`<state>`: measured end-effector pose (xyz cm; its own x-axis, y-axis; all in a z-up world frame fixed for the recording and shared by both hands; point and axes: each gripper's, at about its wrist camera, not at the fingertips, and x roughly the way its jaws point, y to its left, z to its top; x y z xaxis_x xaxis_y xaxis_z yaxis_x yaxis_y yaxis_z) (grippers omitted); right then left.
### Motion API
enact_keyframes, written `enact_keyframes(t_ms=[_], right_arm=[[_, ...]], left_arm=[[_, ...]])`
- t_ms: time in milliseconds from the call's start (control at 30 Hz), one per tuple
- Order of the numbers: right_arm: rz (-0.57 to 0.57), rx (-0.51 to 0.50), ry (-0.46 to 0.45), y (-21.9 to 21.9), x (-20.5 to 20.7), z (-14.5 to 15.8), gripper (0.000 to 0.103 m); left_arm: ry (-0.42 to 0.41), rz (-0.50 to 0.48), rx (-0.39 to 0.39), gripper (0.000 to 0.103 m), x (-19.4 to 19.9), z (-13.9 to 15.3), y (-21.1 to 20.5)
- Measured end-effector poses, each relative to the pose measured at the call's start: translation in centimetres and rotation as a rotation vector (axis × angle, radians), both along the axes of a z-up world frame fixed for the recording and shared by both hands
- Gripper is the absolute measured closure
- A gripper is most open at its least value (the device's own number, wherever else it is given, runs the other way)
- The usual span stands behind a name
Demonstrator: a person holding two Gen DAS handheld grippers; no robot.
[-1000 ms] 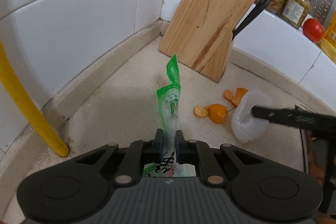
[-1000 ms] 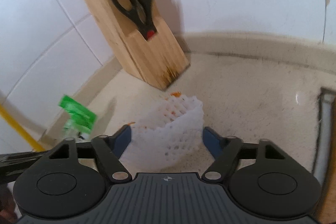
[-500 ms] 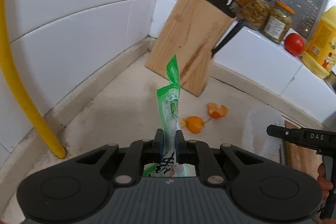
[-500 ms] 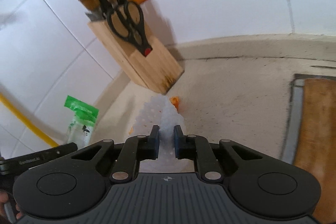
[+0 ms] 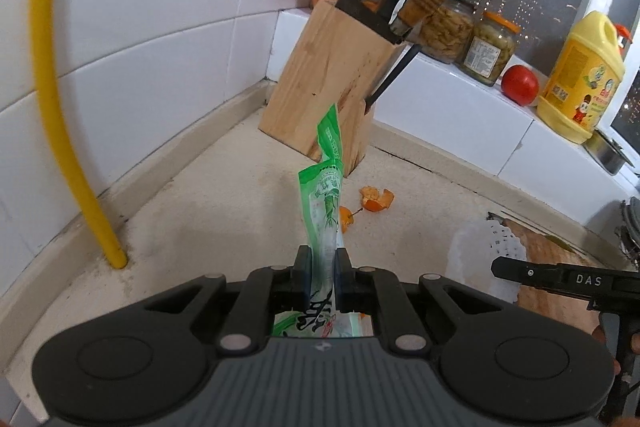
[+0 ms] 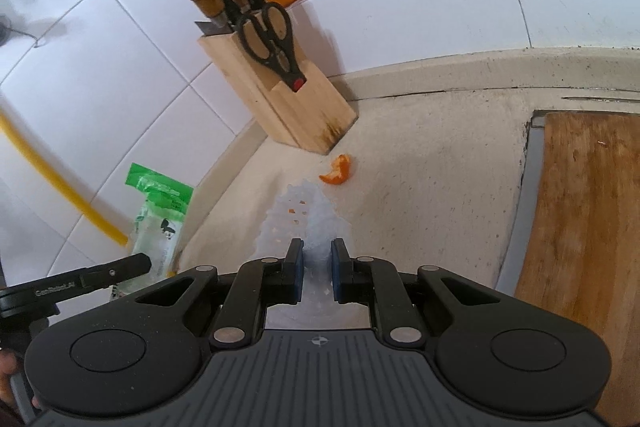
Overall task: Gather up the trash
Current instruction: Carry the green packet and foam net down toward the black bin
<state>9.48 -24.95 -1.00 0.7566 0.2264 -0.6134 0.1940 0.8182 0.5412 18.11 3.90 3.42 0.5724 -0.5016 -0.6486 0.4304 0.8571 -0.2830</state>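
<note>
Both fingers clamped: left gripper pinching green wrapper, right gripper foam net.

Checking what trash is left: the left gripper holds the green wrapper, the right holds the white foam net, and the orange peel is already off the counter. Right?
Not quite. The orange peel lies on the counter near the knife block, as the left wrist view shows. The left gripper does hold the green wrapper, and the right gripper the foam net.

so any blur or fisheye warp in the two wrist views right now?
Left wrist: sharp on the green wrapper; the yellow pipe bows from fisheye. Right wrist: the white foam net in the jaws is soft; the tile edges curve; the knife block is fairly crisp.
</note>
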Motion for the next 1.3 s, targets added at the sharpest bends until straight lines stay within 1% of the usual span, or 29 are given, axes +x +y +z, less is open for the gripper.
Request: enact_keyframes(t_ms=[267, 667, 1067, 1300], right_arm=[[0.003, -0.017, -0.002, 1.8, -2.6, 1.3, 0.085], [0.049, -0.025, 0.001, 5.8, -5.2, 2.7, 0.085], [0.159, -0.008, -0.001, 9.7, -6.7, 3.2, 0.085], [0.241, 0.018, 0.013, 12.7, -7.6, 2.5, 0.085]], left_arm=[[-0.009, 0.034, -0.038, 0.095, -3.6, 0.7, 3.8], [0.0, 0.083, -0.058, 0.095, -7.9, 0.5, 8.3], [0.002, 0.161, -0.082, 0.095, -11.8, 0.3, 12.7], [0.02, 0.216, -0.086, 0.095, -14.6, -0.3, 15.2]])
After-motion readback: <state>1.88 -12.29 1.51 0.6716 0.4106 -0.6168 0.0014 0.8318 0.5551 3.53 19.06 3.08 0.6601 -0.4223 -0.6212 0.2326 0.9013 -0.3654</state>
